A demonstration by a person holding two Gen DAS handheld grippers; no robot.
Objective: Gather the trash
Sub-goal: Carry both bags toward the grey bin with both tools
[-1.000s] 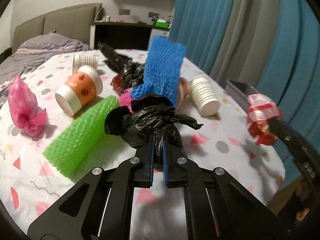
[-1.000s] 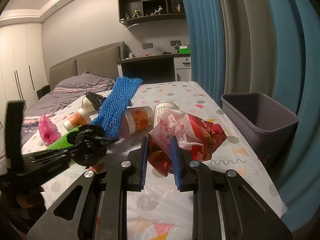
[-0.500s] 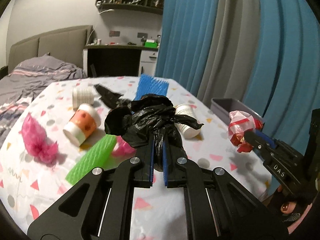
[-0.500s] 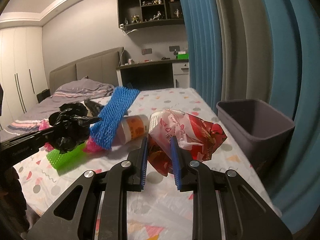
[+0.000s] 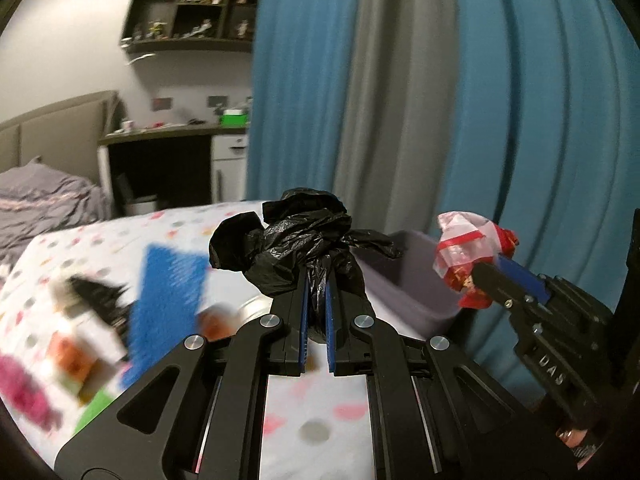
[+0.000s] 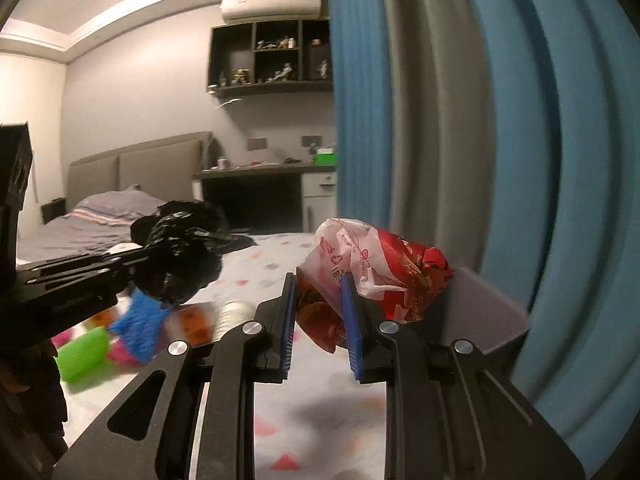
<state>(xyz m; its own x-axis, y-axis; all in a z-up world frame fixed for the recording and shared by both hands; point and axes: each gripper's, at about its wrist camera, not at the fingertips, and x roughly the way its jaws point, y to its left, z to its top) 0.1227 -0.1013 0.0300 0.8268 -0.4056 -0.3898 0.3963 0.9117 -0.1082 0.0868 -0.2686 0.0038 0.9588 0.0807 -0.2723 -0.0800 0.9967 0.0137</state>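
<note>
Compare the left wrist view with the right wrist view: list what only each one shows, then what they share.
Only the left wrist view shows the left gripper head-on, its blue fingers clamping the black plastic bag.

Only the right wrist view shows the air conditioner, the lit ceiling, and the right gripper head-on, pinching the red and white wrapper.

Both show the grey bin, blue curtain, wall shelf, desk, bed, and the blurred litter on the dotted tablecloth.

Black bag [image 5: 296, 248]: thin crinkled plastic film, glossy. Red-and-white wrapper [image 6: 376, 272]: shiny printed plastic, creased. Bin [image 5: 404, 276] at 3 o'clock of the bag: smooth matt grey plastic. Tablecloth [image 5: 312, 412]: matt printed cloth. Fingers [image 5: 305, 320]: ribbed blue pads, black matt plastic frame.
</note>
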